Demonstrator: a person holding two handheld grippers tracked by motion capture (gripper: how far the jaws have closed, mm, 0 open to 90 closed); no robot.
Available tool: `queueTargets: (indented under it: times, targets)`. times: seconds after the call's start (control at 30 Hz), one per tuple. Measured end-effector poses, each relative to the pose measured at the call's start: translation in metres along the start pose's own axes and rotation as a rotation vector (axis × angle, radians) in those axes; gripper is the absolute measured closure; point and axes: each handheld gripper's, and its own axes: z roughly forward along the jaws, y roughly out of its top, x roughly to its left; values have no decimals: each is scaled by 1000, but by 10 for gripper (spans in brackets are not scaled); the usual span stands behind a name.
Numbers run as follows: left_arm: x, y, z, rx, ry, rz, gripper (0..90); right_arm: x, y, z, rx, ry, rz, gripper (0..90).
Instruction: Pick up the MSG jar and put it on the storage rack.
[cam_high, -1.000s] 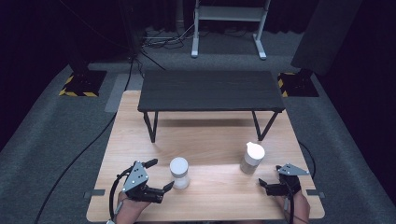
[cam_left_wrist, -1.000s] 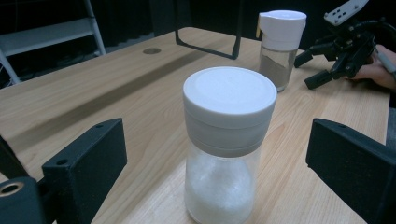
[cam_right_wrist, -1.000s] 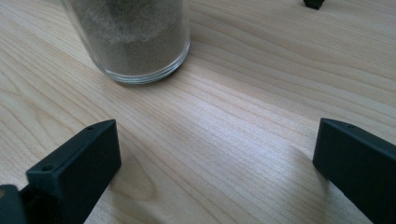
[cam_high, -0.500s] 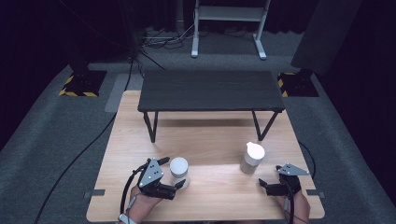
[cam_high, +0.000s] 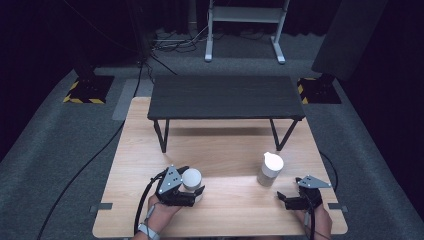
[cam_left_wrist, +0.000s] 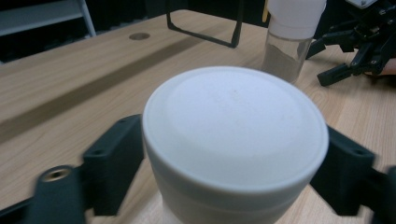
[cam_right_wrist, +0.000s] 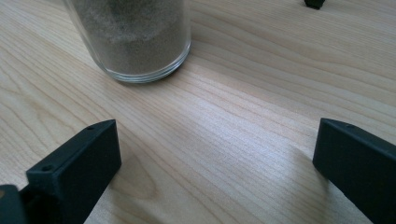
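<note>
The white-capped jar (cam_high: 192, 183) stands upright, long axis vertical, near the front left of the pale wooden bench (cam_high: 225, 150), between the jaws of the left hand-held gripper (cam_high: 192, 192), which have just been closing and now press its sides. A second clear glass jar (cam_high: 270, 170) with a white lid holds grey-brown powder and stands upright well to its right. The right hand-held gripper (cam_high: 284, 198) rests beside that one, jaws wide apart and empty.
</note>
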Motion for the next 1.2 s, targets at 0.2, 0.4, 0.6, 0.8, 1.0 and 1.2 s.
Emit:
queueTargets:
  times: [0.2,0.4,0.6,0.8,1.0,1.2]
  targets:
    - [-1,-6,-1,-27,-3,4,338,0,0,0,0,0,0,7]
    - [-5,-3,-2,-15,11,-5,339,0,0,0,0,0,1,7]
    - [-2,5,-2,-2,3,-35,340,0,0,0,0,0,0,7]
    - [-1,21,-6,-22,7,-23,339,0,0,0,0,0,0,7]
    - [4,45,-9,-64,-2,-21,339,0,0,0,0,-1,1,7]
    - [12,80,-9,-76,-13,27,339,0,0,0,0,0,1,7]
